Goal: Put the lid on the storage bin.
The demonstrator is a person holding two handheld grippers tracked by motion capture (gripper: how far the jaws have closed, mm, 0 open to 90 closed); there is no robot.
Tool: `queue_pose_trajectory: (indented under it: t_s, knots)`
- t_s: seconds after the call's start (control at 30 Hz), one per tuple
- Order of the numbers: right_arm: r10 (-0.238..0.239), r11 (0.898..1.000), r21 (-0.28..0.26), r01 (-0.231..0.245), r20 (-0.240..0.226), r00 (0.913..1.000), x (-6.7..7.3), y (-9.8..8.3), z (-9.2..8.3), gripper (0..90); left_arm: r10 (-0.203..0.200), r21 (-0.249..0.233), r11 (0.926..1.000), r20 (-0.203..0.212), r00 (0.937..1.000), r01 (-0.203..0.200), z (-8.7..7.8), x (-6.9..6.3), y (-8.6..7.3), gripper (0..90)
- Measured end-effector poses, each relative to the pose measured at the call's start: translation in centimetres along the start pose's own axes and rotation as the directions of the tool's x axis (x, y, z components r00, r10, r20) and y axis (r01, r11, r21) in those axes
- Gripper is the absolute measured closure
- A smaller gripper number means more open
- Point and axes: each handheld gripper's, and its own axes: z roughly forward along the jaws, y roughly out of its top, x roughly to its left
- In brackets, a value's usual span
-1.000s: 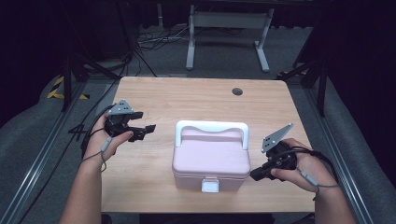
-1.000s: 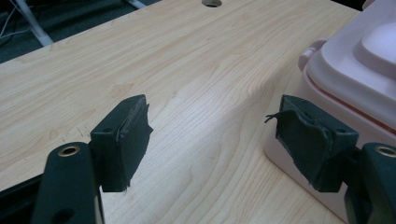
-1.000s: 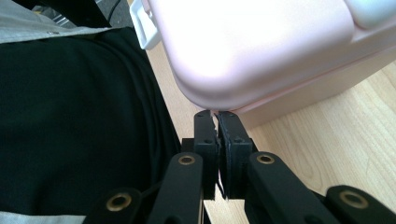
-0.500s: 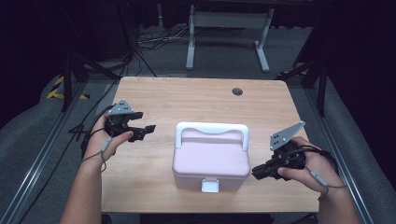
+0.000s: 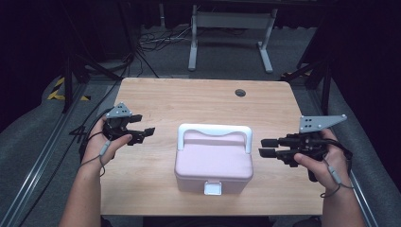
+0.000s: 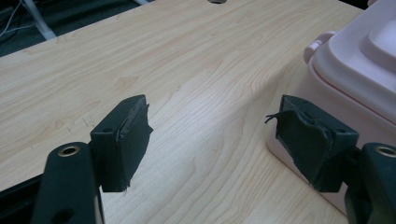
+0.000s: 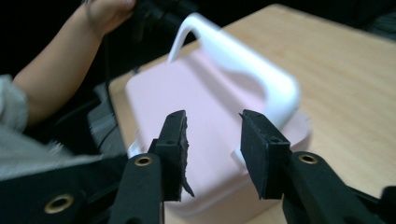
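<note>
A: High view first. We see one pink box (image 5: 213, 158) with a white handle (image 5: 213, 132) sitting mid-counter (image 5: 189, 99), toward the near edge. Its long axis runs across, left to right, and the white latch (image 5: 213, 188) faces the person.

B: And the claws?

A: Two. The right claw (image 5: 264, 147) is level with the box's right end, pointing at it, just beside but apart. Its jaws have just been opening, with nothing between them. The left claw (image 5: 145, 132) is off the box's left end, a bit farther back, jaws apart and empty as well.

B: Which is nearer?

A: By our reading the right one, though not by much.

B: Left gripper view?

A: The left claw (image 6: 210, 140) stands wide open over bare wood. The box (image 6: 355, 84) lies ahead and to the right, its corner close behind the right-hand jaw; we cannot tell whether they touch.

B: Right gripper view?

A: The right claw (image 7: 212, 149) is partly open, nothing clamped. The box (image 7: 196, 116) lies straight ahead past the jaws, lid shut, with the handle (image 7: 243, 65) arching along it away from the camera. The other hand (image 7: 107, 14) sits beyond the box's far end.

B: Count?

A: One box, one handle, one latch, two claws, one cable hole (image 5: 240, 92) in the counter.
</note>
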Motion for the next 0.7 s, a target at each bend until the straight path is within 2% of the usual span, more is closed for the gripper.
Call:
queue_pose_trajectory:
  t_s: [0.13,0.2,0.33,0.4,0.43,0.47,0.5,0.53,0.63,0.67,0.7]
  knots:
    - [0.023,0.998,-0.064,-0.018,0.083,0.9963,-0.8,-0.1,-0.5,59.2,-0.01,0.003,0.9999,-0.007,0.9999,0.01,-0.2,0.1,-0.2,26.4]
    - [0.024,0.996,-0.084,-0.012,0.145,0.9892,-1.3,-0.2,-0.7,57.6,-0.014,0.004,0.9999,-0.009,0.9999,0.014,-0.2,0.2,-0.2,26.4]
    - [0.027,0.996,-0.091,-0.007,0.221,0.9749,-2.3,-0.5,-0.8,53.0,-0.014,0.006,0.9999,-0.009,0.9999,0.014,-0.1,0.3,-0.3,26.4]
    - [0.031,0.996,-0.085,-0.011,0.232,0.9723,-2.5,-0.6,-0.9,51.3,-0.013,0.007,0.9999,-0.011,0.9999,0.013,0.0,0.3,-0.3,26.4]
    - [0.02,0.998,-0.067,-0.001,0.29,0.9567,-3.2,-0.9,-1.0,50.5,-0.017,0.01,0.9998,-0.01,0.9998,0.017,0.0,0.3,-0.3,26.4]
    - [0.016,0.998,-0.068,0.006,0.327,0.945,-3.5,-1.0,-1.0,49.3,-0.018,0.01,0.9998,-0.01,0.9998,0.018,0.1,0.3,-0.3,26.4]
    - [0.012,0.997,-0.07,0.013,0.348,0.9374,-3.8,-1.1,-1.1,48.2,-0.019,0.01,0.9998,-0.012,0.9998,0.019,0.1,0.4,-0.3,26.4]
    - [0.02,0.997,-0.073,0.007,0.362,0.9318,-4.1,-1.2,-1.1,46.7,-0.019,0.01,0.9998,-0.012,0.9997,0.019,0.1,0.4,-0.3,26.4]
    - [0.032,0.998,-0.069,-0.007,0.371,0.928,-4.8,-1.6,-1.2,44.6,-0.018,0.013,0.9998,-0.015,0.9997,0.018,0.1,0.5,-0.4,26.4]
    - [0.047,0.998,-0.046,-0.031,0.402,0.9144,-5.5,-2.0,-1.2,44.5,-0.02,0.012,0.9997,-0.014,0.9997,0.02,0.1,0.6,-0.4,26.4]
    - [0.047,0.998,-0.046,-0.031,0.402,0.9144,-5.5,-2.0,-1.2,44.5,-0.021,0.012,0.9997,-0.013,0.9997,0.021,0.1,0.6,-0.4,26.4]
